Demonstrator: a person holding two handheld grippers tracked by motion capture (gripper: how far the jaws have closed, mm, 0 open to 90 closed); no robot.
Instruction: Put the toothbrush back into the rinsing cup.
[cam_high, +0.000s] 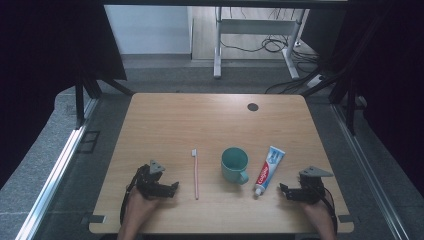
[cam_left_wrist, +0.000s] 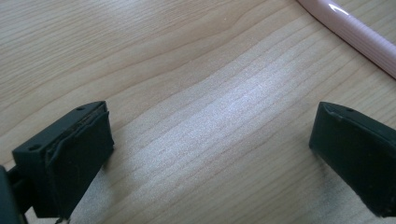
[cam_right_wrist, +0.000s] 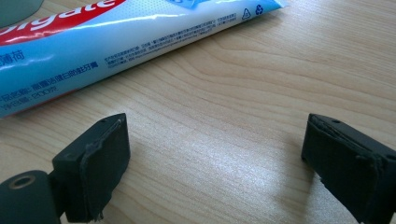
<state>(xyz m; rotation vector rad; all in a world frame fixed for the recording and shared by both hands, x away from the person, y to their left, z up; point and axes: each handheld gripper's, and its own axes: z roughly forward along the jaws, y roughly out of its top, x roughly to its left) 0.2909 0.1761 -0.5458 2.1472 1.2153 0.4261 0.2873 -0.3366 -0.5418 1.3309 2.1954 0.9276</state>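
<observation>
On the wooden table (cam_high: 210, 120), left to right, are a pink toothbrush (cam_high: 195, 172) lying lengthwise, an upright teal mug (cam_high: 234, 165) with its handle toward the front, and a blue, white and red toothpaste tube (cam_high: 268, 170) with its cap toward the front. My left gripper (cam_high: 167, 185) rests near the front edge, just left of the toothbrush. It is open with bare wood between its jaws (cam_left_wrist: 210, 135), and the toothbrush handle (cam_left_wrist: 355, 35) lies beyond them. My right gripper (cam_high: 286, 192) sits right of the tube's cap, open and holding nothing (cam_right_wrist: 215, 144). The tube (cam_right_wrist: 116, 42) lies just ahead of it.
A small dark round disc (cam_high: 253, 107) marks the table's far right part. Beyond the far edge stand a white desk frame (cam_high: 218, 50) and floor cables (cam_high: 272, 45). Metal rails (cam_high: 55, 175) run along both sides of the table.
</observation>
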